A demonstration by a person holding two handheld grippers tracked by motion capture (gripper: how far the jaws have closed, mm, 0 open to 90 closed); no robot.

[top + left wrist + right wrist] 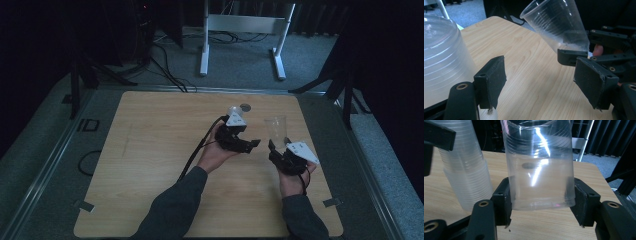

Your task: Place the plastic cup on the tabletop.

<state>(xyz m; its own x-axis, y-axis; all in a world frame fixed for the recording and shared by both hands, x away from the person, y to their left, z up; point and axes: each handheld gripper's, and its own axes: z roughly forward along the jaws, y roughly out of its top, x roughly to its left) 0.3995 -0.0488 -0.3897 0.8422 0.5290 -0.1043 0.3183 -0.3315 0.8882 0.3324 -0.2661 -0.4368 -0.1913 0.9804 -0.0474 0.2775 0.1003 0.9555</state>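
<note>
My right gripper (541, 202) is shut on the base of a clear plastic cup (539, 165), which stands upright with its mouth up. From above, the same cup (276, 126) rises out of the right gripper (279, 146) at the table's right middle. A stack of clear cups (466, 172) stands mouth down just left of it, and the stack (235, 112) is small and pale in the high view. My left gripper (541, 82) is open with nothing between its pads; the stack (444, 57) lies outside its left jaw. The left gripper (248, 136) is beside the stack, pointing toward the held cup (556, 25).
The wooden table (150, 150) has a small grey round disc (245, 106) just behind the stack. Black cables (197, 150) trail from the left gripper over the table. A white table frame (240, 30) stands on the floor beyond the far edge.
</note>
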